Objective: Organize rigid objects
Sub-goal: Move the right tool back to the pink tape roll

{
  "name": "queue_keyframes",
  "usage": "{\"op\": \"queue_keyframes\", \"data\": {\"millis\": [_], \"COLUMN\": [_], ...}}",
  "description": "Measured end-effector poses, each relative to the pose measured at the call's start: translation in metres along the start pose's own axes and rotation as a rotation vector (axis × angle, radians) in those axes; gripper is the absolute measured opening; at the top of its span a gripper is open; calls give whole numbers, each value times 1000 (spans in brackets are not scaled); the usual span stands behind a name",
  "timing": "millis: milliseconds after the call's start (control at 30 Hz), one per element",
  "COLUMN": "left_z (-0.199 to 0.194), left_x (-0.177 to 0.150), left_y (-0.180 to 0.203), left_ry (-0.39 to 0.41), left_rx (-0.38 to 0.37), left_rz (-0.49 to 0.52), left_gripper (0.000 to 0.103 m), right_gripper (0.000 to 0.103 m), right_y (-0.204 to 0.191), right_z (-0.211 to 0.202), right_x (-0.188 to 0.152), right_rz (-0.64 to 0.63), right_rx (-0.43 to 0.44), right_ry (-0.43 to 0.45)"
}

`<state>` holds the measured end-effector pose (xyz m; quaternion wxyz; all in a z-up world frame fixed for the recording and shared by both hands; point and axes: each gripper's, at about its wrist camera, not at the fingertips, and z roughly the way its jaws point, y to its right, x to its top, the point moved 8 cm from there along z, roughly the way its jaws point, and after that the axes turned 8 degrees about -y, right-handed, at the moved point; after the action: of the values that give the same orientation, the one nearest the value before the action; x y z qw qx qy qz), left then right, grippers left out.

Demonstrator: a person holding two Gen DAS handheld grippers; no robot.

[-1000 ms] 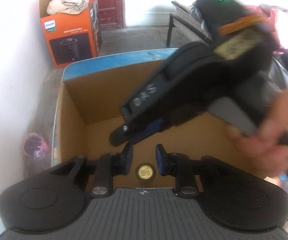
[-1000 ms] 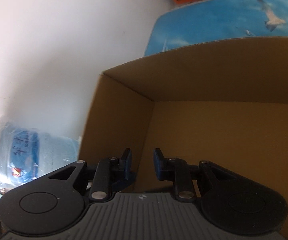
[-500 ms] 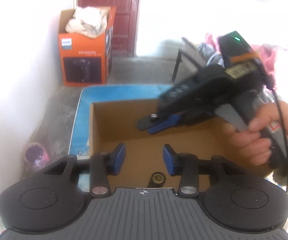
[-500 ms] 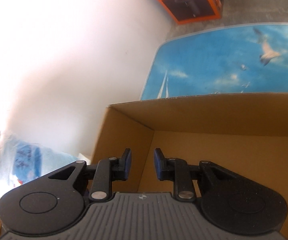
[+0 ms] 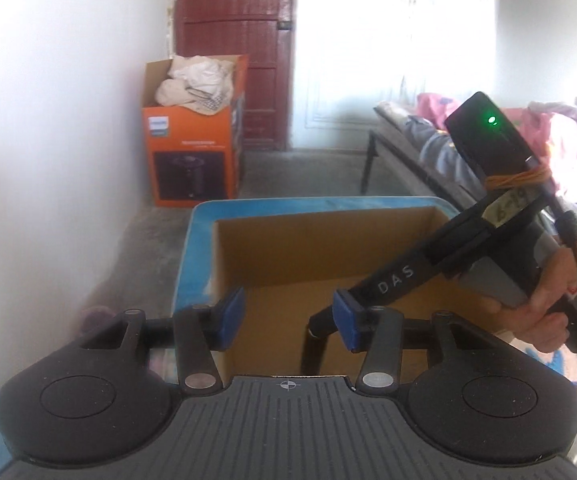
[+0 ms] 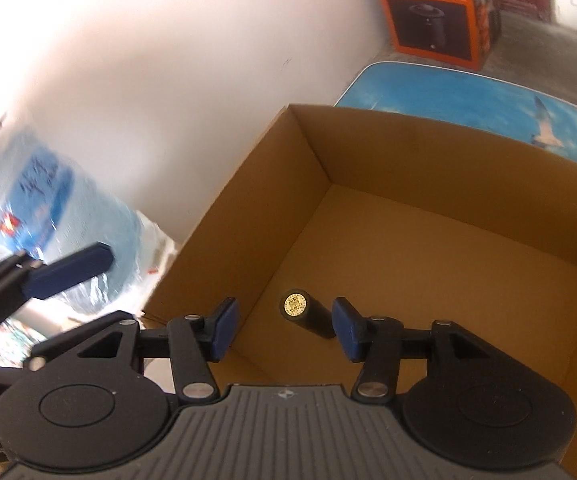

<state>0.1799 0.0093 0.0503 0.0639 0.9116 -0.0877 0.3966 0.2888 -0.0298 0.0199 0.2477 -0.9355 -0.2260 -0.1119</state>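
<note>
An open cardboard box (image 6: 428, 168) stands on a blue table with a seagull print (image 6: 468, 100). A black cylinder with a gold end cap (image 6: 308, 312) lies on the box floor near its left wall. My right gripper (image 6: 284, 330) is open and empty above the box, just over the cylinder. My left gripper (image 5: 288, 314) is open and empty above the near edge of the box (image 5: 288, 240). The right gripper's body (image 5: 468, 240) crosses the left wrist view from the right. The left gripper's blue finger (image 6: 68, 270) shows at the left of the right wrist view.
An orange appliance box (image 5: 192, 148) filled with cloth stands on the floor by the white wall, in front of a red door (image 5: 232, 40). A bench with clothes (image 5: 428, 140) stands at the right. A large blue water bottle (image 6: 48, 208) lies left of the cardboard box.
Both grippers have risen and pulled back from the box. Both have opened wider. The cylinder now lies free on the box floor, seen from the right wrist.
</note>
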Motion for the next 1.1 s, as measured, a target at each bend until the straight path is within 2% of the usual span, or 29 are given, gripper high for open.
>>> {"op": "queue_keyframes", "data": {"millis": [133, 267, 367, 567, 667, 900, 1000, 1100], "left_z": [-7, -8, -4, 3, 6, 11, 9, 4], "left_x": [-8, -16, -21, -32, -38, -56, -60, -62], "left_y": [-19, -33, -40, -46, -48, -44, -42, -39], "left_ry": [-7, -5, -5, -2, -10, -33, -36, -23], "left_rx": [5, 8, -3, -30, -44, -77, -86, -91], "left_rz": [-57, -95, -121, -151, -163, -179, -177, -172], "left_gripper": [49, 49, 49, 49, 50, 50, 52, 53], "right_gripper": [51, 29, 25, 23, 23, 24, 25, 27], "right_y": [-5, -7, -10, -14, -15, -7, -3, -3], "right_z": [22, 35, 34, 25, 31, 65, 66, 48], "right_x": [2, 5, 10, 43, 65, 97, 103, 106], "right_rz": [-37, -86, -106, -115, -134, -165, -145, -109], "right_rx": [-47, -92, -114, -147, -194, -271, -255, -223], "right_ry": [-55, -75, -60, 30, 73, 88, 91, 129]}}
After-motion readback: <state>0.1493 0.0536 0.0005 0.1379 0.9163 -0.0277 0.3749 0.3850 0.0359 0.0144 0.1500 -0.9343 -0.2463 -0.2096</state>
